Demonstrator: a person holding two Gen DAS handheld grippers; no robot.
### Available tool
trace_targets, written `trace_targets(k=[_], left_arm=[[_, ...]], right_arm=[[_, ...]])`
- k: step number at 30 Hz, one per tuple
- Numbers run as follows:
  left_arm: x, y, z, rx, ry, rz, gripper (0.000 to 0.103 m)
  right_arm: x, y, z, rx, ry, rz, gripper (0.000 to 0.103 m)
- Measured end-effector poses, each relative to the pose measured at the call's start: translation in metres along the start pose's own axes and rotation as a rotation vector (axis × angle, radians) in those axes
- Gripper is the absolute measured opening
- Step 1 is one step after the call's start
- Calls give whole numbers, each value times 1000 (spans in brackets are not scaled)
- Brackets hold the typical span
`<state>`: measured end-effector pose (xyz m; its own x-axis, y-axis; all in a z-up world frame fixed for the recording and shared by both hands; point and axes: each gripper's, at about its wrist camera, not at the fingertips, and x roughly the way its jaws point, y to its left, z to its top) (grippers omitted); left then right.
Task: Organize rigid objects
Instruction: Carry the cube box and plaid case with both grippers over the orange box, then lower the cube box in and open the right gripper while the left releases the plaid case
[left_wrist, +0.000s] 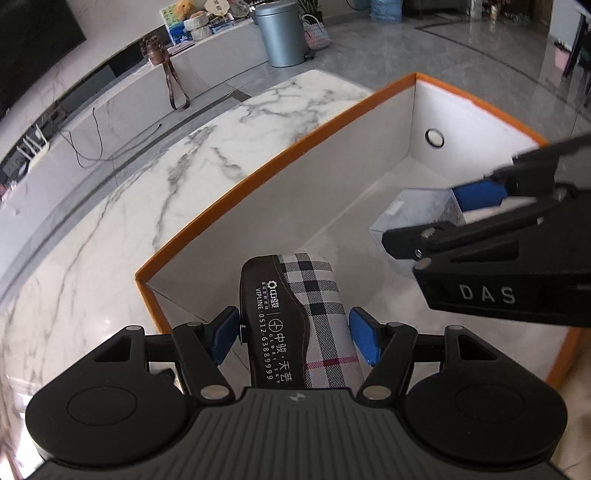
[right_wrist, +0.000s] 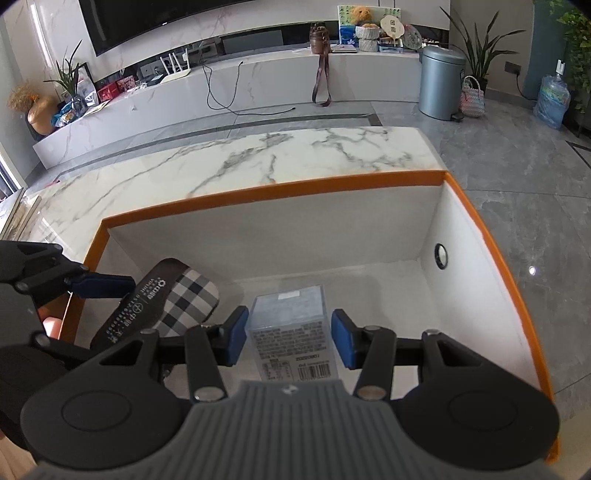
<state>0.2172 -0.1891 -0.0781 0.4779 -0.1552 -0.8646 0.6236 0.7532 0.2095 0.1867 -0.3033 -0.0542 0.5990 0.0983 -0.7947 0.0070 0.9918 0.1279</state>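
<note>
the plaid glasses case (left_wrist: 295, 317), dark flap with white lettering and check fabric, is pinched across its width between the blue pads of the left claw (left_wrist: 293, 334). it hangs over the near left corner of the orange-rimmed box (left_wrist: 258, 173), inside the rim line and apparently clear of the floor. the clear plastic box (right_wrist: 291, 325), a printed label and barcode on its near face, sits between the pads of the right claw (right_wrist: 288, 334); a thin gap seems to show beside each pad, but it looks carried, so the pinch is judged, not certain. it is over the middle of the same container.

step in hand, as judged: lowering both items into the box. to do it well, bring each down until it bears on the floor before spreading the pads, keep the case parallel to the left wall, and keep the two claws apart, since they are near each other.

container: white inside, one metal-ringed hole (right_wrist: 440, 255) in the right end wall. nothing is seen lying on its floor, though the claws hide part of it. it stands on the marble desk (right_wrist: 258, 162).
</note>
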Motion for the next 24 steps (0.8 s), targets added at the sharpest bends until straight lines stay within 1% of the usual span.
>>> trace_targets(k=[7,12,14,19,24], left_arm=[[13,-3,1,64,23,52,76],[22,-2,0,76,45,70,76],[25,-4,1,97,49,85,76],[29,-8,1,115,61,93,76],[31,-10,0,126,61,102,78]], right_arm=[[15,8,8,-1,21,11,49],[26,14,9,3,43,18,49],[30,16,10,1,51,23,49],[37,22,12,-6,92,49,49],[42,22,12,7,119,45,50]])
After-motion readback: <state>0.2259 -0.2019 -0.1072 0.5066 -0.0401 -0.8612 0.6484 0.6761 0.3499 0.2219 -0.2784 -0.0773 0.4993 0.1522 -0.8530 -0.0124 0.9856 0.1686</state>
